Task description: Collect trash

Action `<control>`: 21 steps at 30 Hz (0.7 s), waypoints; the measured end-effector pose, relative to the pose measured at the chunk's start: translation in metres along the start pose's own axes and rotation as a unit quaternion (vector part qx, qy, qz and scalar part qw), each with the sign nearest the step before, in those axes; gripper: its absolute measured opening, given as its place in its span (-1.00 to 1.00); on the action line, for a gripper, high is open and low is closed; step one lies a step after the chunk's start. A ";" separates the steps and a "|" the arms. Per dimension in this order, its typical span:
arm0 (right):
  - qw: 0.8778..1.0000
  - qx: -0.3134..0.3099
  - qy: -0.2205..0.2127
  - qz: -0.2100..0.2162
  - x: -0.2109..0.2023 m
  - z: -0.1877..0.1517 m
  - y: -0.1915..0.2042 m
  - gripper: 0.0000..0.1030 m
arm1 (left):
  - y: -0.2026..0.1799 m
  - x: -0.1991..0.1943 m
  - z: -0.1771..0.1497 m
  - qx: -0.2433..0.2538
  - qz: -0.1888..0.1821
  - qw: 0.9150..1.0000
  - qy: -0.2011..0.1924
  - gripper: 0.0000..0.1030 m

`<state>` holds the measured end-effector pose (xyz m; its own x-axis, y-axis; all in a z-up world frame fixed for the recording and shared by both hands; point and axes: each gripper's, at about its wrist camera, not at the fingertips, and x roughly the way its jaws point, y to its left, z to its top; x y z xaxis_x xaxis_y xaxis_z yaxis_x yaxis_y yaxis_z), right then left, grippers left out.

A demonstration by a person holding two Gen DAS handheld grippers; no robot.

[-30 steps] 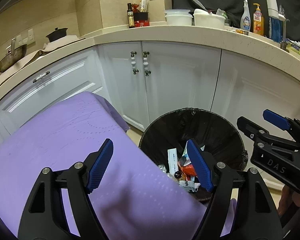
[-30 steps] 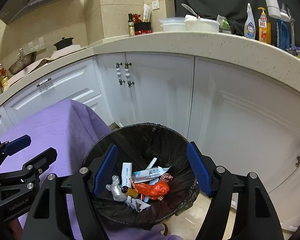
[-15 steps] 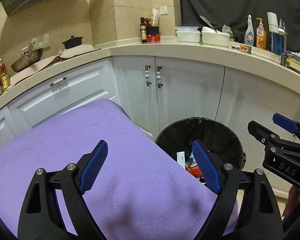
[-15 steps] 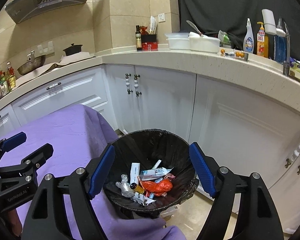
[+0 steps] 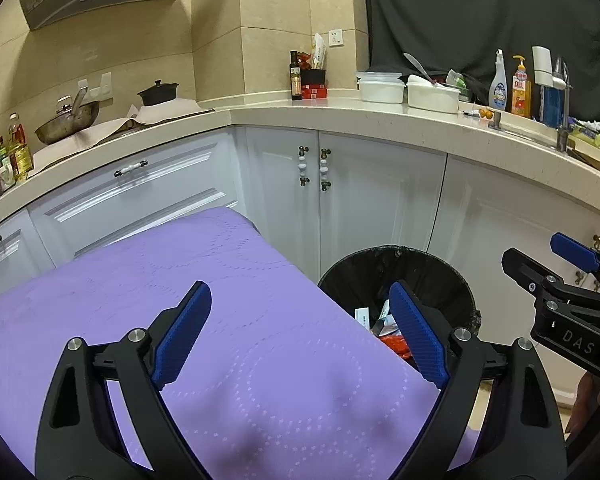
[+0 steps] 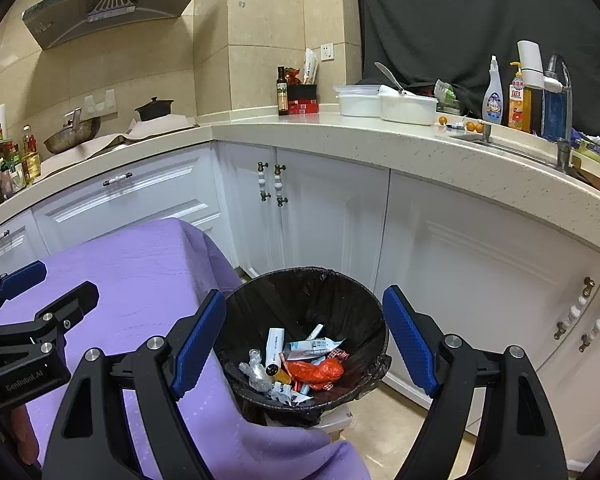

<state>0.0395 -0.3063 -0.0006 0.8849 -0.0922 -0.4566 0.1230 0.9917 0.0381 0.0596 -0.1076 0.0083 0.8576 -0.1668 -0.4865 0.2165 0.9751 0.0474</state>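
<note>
The trash (image 6: 300, 364) is seen gathered in the black-lined bin (image 6: 340, 280) on the floor, just beside the desk (image 5: 260, 340) draped in purple cloth: a red wrapper, a crumpled clear bag, a small bottle and paper packets. No litter is seen on the cloth, so the collecting is judged to be nearly or fully done. The left gripper (image 5: 300, 332) is held wide open over the cloth, nothing between its pads. The right gripper (image 6: 300, 340), its jaws just opened further, is held empty above the bin.

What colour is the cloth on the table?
Purple cloth, with faint dotted swirls; clearest in the left wrist view.
</note>
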 end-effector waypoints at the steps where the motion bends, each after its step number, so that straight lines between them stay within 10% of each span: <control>1: 1.000 -0.001 -0.001 0.000 -0.001 0.000 0.000 0.52 | 0.000 -0.001 0.000 0.000 0.000 1.000 0.000 0.72; 21: 1.000 -0.003 -0.001 -0.002 -0.002 0.001 0.000 0.52 | 0.000 -0.004 0.001 0.000 -0.003 1.000 0.001 0.72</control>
<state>0.0381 -0.3065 0.0013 0.8855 -0.0967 -0.4545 0.1246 0.9917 0.0317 0.0566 -0.1068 0.0111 0.8552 -0.1715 -0.4891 0.2212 0.9742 0.0453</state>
